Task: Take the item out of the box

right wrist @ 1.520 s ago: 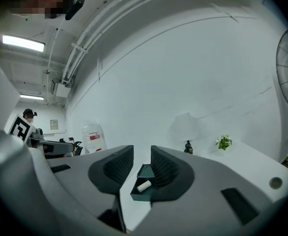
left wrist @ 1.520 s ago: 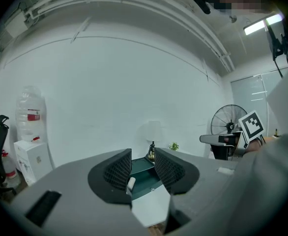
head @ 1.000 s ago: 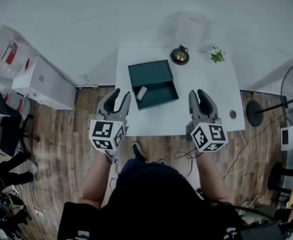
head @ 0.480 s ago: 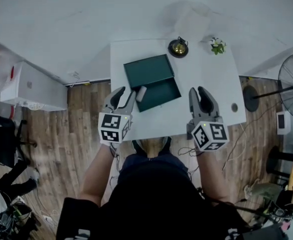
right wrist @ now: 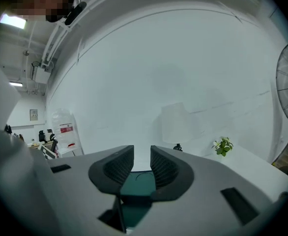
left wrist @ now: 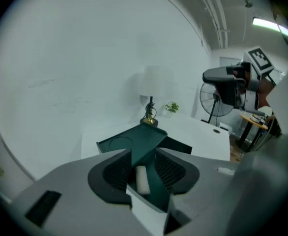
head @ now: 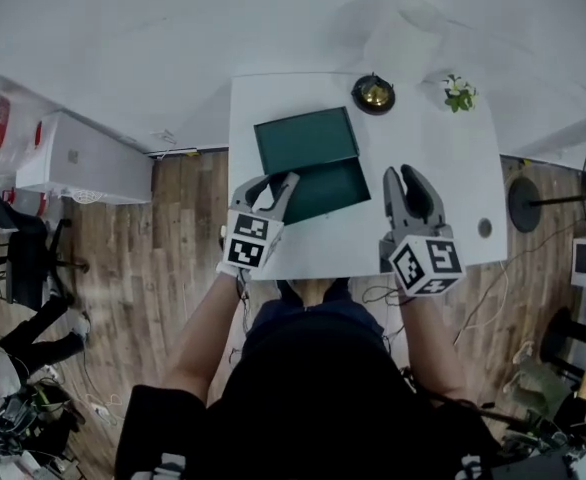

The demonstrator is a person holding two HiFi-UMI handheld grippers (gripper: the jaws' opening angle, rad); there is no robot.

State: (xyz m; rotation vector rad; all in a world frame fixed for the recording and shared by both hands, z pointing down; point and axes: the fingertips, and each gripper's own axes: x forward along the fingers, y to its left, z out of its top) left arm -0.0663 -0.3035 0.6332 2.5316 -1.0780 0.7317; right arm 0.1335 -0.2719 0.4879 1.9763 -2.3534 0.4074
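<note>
White item (left wrist: pixel 142 180) in box (head: pixel 303 144), between open fingers of left gripper (head: pixel 275 182), right gripper (head: pixel 404 174) open

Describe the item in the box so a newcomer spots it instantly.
On the white table lies an open dark green box. At its tray's left end, between the open jaws of the left hand-held gripper, lies a small roll, the only white thing in it.

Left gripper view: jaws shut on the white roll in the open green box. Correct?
Not shut. The left gripper view shows the left gripper with its jaws apart. The white roll shows between them with a gap on each side, so nothing is clamped. The rest holds: the roll lies in the open green box.
</note>
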